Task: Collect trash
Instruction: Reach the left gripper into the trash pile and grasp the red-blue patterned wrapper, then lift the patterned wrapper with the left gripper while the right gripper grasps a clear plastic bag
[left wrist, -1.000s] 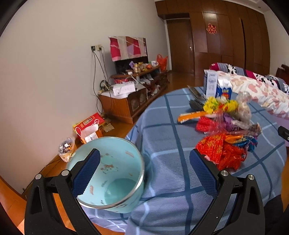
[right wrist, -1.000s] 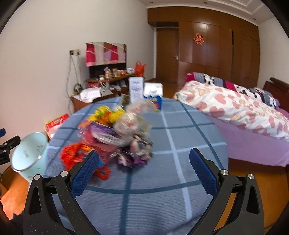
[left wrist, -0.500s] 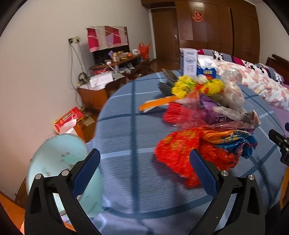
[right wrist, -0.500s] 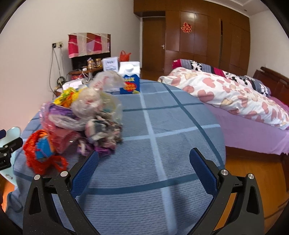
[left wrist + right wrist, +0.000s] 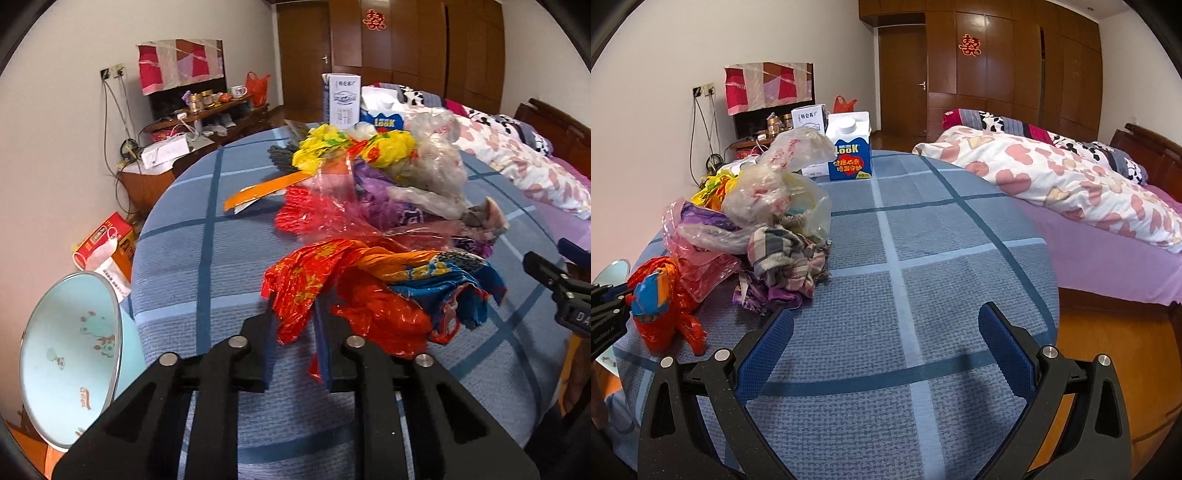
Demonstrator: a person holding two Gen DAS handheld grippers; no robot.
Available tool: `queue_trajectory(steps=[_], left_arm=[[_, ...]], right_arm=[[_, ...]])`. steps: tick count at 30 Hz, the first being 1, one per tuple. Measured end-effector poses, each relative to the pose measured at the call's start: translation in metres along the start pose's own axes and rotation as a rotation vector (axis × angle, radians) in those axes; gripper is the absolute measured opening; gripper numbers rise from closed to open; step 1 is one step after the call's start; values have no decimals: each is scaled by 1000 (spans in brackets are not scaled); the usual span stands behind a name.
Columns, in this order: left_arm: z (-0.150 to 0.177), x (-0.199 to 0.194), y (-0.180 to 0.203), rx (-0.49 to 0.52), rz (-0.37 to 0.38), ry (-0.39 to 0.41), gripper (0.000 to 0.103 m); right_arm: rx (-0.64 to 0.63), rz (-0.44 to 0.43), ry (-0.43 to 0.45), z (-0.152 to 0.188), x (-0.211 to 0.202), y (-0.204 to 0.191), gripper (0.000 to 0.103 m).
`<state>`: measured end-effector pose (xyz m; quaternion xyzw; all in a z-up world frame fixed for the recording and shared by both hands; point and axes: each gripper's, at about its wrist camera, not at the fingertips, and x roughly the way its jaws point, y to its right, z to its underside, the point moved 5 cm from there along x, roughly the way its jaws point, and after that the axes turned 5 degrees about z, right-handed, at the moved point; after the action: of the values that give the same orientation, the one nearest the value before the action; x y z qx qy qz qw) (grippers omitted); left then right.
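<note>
A crumpled red and orange plastic bag [image 5: 354,295] with a blue patch lies at the near edge of a heap of plastic trash [image 5: 388,184] on the round table. My left gripper [image 5: 295,306] is closing, its jaws narrow, and a flap of that red bag is pinched between the pads. In the right wrist view the same red bag [image 5: 661,306] sits at the far left with the left gripper [image 5: 609,302] on it. My right gripper [image 5: 886,314] hovers open over bare cloth, right of the heap [image 5: 768,221], with nothing between its fingers.
A pale blue bin [image 5: 70,354] stands on the floor by the table's left edge. A blue milk carton [image 5: 849,147] and a white box [image 5: 343,98] stand at the table's far side. A blue checked cloth [image 5: 942,258] covers the table. A bed [image 5: 1071,177] lies to the right.
The left gripper swung from above the bin to the table and its wide jaws have come together on the red bag. The right gripper sank a little toward the cloth and stayed open.
</note>
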<state>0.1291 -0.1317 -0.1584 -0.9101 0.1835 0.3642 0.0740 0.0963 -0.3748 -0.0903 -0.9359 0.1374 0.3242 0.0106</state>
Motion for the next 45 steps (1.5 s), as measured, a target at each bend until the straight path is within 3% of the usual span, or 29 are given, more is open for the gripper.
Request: queue_trajectory(steps=[7,12,16,21,33,39,43,45], left_arm=[[-10,-26,-1,-12,27,60,12],[-22,-51,-15,-35,6,116,11],[-33,-62,-37,-60,-69,160,11],[-41,-57,-67,-106,-138,161,11],[-31,-39,-116,-156,-268,129,11],[-29,-38,-125,-170,-273,125,11],[-29,-38,-126,-169,-271,126,11],[-29,-39,-127,-165,-270,127,11]], right_arm=[[4,-4,5,-1,-2,0,98],[10,-15,32,-12,-9,0,98],[19,-37,68,-34,-13,-6,98],[-2,-58,115,-65,-7,-28,98],[-65,-104,41,-85,28,-81,96],[-91,-124,4,-83,37,-94,82],[-109,-153,-36,-81,44,-98,44],[-112,-174,-26,-80,41,-99,38]])
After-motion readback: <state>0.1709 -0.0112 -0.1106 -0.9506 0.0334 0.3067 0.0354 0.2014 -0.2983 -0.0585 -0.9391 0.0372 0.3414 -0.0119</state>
